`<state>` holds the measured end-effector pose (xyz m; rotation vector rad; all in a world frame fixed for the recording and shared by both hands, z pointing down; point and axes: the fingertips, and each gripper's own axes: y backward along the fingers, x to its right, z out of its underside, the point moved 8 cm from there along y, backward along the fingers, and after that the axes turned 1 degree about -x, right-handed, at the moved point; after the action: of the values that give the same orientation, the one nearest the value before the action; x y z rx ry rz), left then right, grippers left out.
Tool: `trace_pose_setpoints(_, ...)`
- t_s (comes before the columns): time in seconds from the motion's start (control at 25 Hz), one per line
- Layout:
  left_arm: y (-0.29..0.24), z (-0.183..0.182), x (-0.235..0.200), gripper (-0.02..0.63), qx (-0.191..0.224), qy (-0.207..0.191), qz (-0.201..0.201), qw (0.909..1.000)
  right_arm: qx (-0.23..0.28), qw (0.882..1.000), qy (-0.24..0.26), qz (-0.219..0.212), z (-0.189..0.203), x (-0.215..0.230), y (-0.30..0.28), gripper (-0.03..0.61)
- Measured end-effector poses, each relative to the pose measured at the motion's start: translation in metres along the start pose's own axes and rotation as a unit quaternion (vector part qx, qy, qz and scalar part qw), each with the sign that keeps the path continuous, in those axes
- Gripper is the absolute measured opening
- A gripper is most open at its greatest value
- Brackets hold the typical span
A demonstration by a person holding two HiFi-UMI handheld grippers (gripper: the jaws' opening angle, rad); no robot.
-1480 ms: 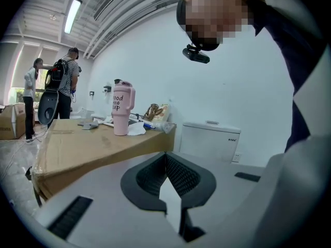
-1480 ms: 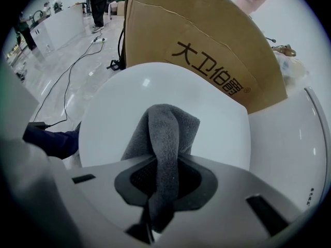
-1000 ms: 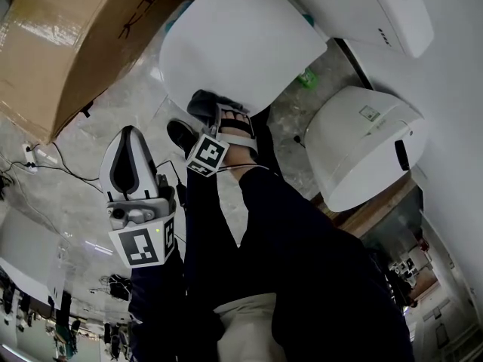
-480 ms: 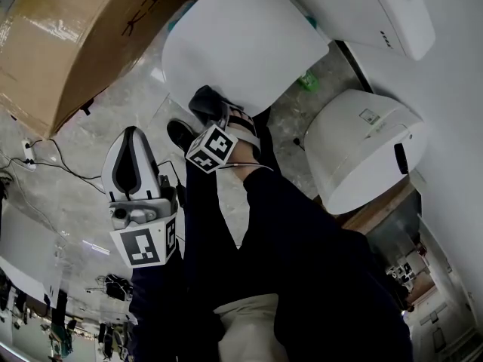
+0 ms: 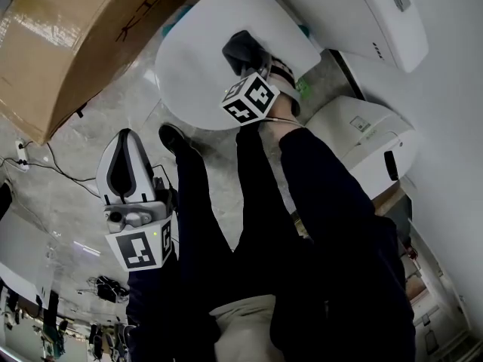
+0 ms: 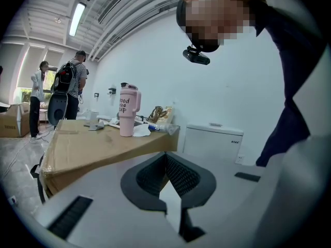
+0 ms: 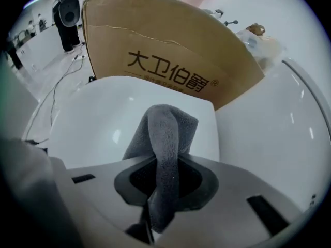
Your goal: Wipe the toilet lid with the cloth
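Right tongs (image 7: 164,182) clamped on grey cloth (image 7: 166,133), over white toilet lid (image 7: 98,123) — cardboard box (image 7: 170,40) behind reads "大卫伯爵". Left tongs (image 6: 166,164) closed, empty.

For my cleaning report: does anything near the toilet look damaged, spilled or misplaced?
Nothing stands out. The toilet lid is closed and unmarked; the right hand-held gripper holds the cloth over it. A small green item lies on the floor beside the toilet, too small to identify.

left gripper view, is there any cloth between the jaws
No, the jaws of the left gripper meet with nothing between them; the grey cloth is pinched in the right gripper.
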<state>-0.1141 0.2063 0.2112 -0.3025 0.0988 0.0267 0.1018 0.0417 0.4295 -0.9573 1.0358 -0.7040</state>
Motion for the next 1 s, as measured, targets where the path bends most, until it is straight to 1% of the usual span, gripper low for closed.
trace_pose_setpoints(0.08,-0.001,0.003,0.003,0.015,-0.007,0.005,-0.001,1.0000,0.004,0.999,0.029,0.024,-0.005,0.029,-0.010,0.066)
trace_pose_setpoints(0.2,-0.002,0.005,0.006,0.015,-0.014,0.008,-0.007,0.9998,0.006,0.996,0.073,0.058,-0.011,0.060,-0.023,0.066)
trace_pose_setpoints(0.4,-0.007,0.004,0.004,0.015,-0.014,0.010,-0.023,0.9996,0.009,0.984,0.136,0.113,-0.022,0.098,-0.044,0.066)
trace_pose_setpoints(0.52,-0.011,0.006,0.004,0.015,-0.016,0.013,-0.035,0.9992,0.003,0.981,0.149,0.126,-0.028,0.113,-0.057,0.066)
trace_pose_setpoints(0.68,-0.013,0.010,0.005,0.015,-0.024,0.026,-0.039,0.9986,-0.009,0.977,0.164,0.135,-0.032,0.126,-0.072,0.066)
trace_pose_setpoints(0.88,-0.016,0.009,0.002,0.015,-0.025,0.025,-0.036,0.9987,-0.018,0.975,0.170,0.145,-0.035,0.124,-0.079,0.065)
trace_pose_setpoints(1.0,-0.016,0.009,-0.001,0.015,-0.022,0.027,-0.035,0.9988,-0.025,0.975,0.170,0.140,-0.036,0.117,-0.077,0.064)
